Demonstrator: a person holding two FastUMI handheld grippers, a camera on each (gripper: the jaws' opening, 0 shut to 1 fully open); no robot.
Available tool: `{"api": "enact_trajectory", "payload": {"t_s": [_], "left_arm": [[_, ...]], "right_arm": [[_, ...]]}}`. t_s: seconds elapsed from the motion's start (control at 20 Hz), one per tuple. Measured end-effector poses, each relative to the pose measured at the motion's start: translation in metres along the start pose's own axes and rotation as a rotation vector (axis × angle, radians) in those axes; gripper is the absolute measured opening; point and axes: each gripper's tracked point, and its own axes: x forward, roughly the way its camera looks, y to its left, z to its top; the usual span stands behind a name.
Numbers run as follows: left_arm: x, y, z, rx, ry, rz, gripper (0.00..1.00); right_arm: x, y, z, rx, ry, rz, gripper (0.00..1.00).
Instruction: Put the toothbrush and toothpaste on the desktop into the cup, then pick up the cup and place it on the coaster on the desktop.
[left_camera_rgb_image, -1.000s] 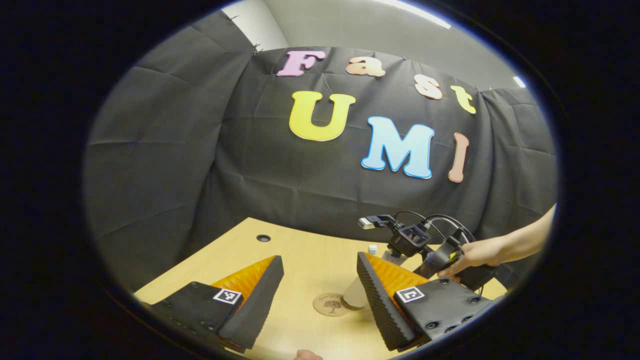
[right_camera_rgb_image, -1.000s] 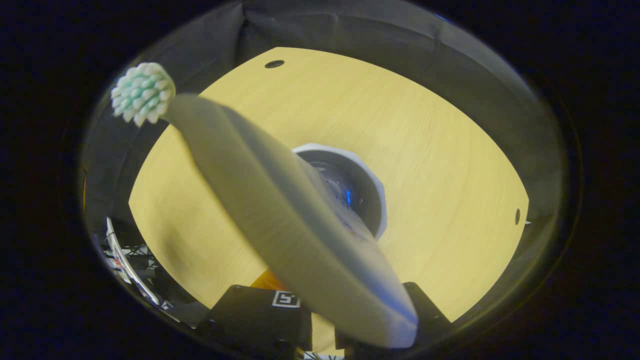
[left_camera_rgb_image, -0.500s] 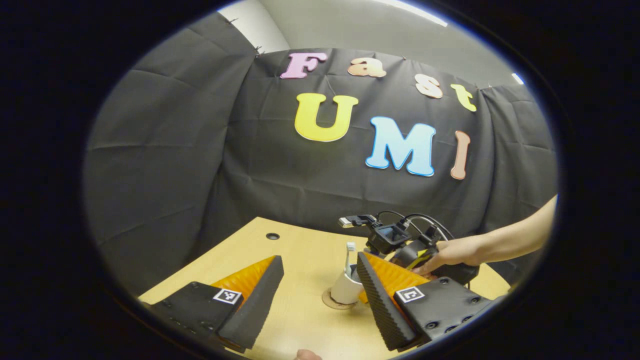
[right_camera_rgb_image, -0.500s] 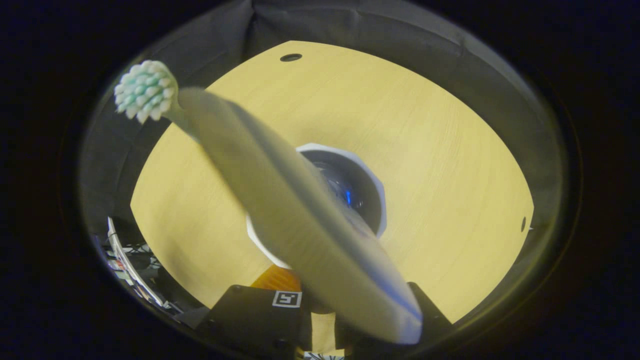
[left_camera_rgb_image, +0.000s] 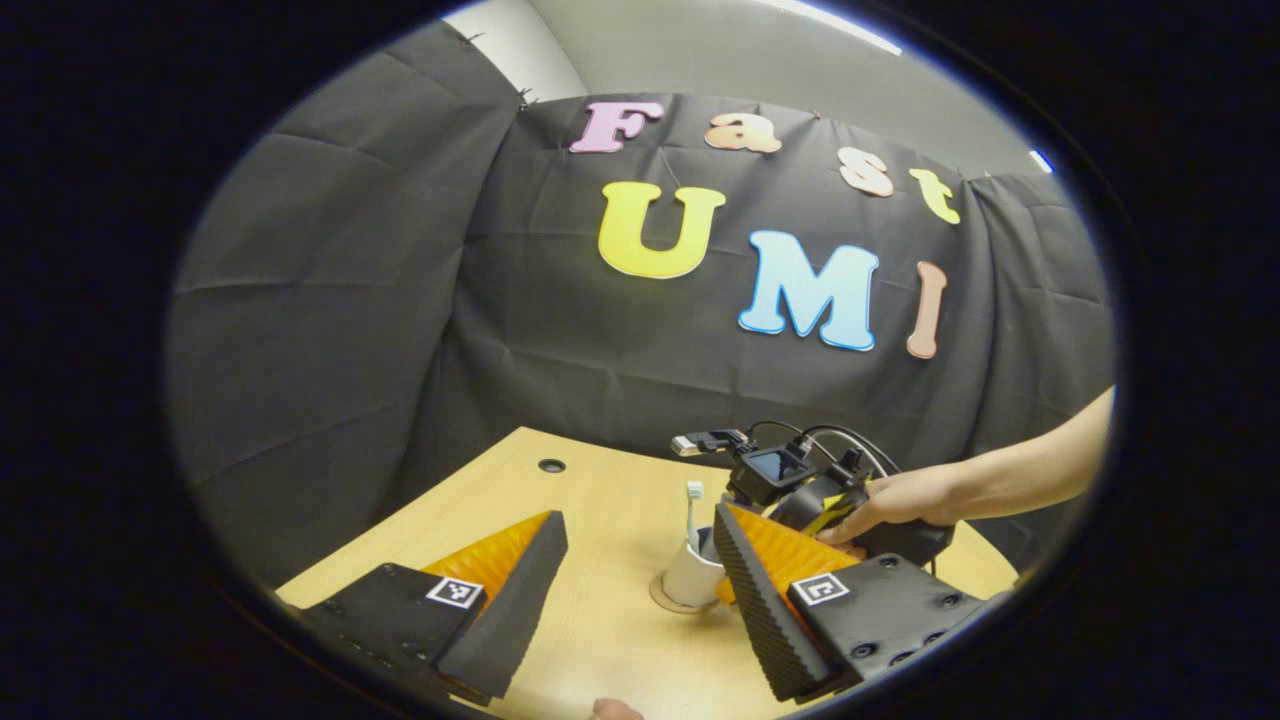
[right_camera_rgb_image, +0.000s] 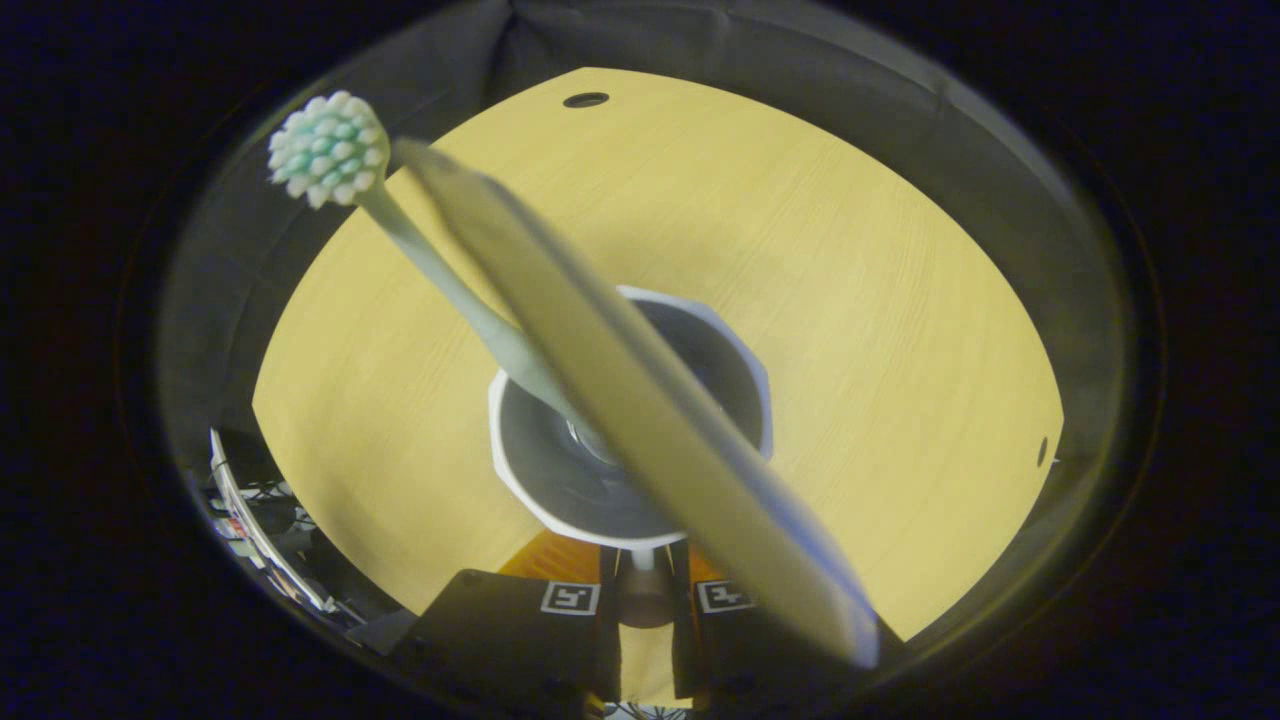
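Both toothbrush (right_camera_rgb_image: 400, 235) and toothpaste (right_camera_rgb_image: 640, 420) stood upright in the cup (left_camera_rgb_image: 692, 575), which sat on the coaster (left_camera_rgb_image: 662, 596); the right gripper (right_camera_rgb_image: 640, 590) pinched its near rim, the left gripper (left_camera_rgb_image: 640, 590) hung wide open nearby.

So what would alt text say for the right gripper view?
Seen from above, a white angular-rimmed cup stands on a pale wooden desktop holding a green-bristled toothbrush and a flat toothpaste tube, both leaning toward the camera. The right gripper grips the cup's near rim.
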Motion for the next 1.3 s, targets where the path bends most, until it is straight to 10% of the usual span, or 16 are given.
{"api": "enact_trajectory", "payload": {"t_s": [0.55,1.05,1.3], "left_arm": [[0.001,-0.007,0.0,0.024,0.005,-0.026,0.94],[0.009,-0.054,0.009,0.072,-0.001,-0.114,0.96],[0.013,-0.079,0.01,0.073,0.003,-0.157,0.96]], "right_arm": [[-0.03,-0.001,-0.002,0.002,-0.072,0.001,0.47],[-0.108,-0.006,-0.022,0.129,-0.384,0.032,0.77],[-0.15,-0.031,-0.047,0.244,-0.578,-0.034,0.76]]}}
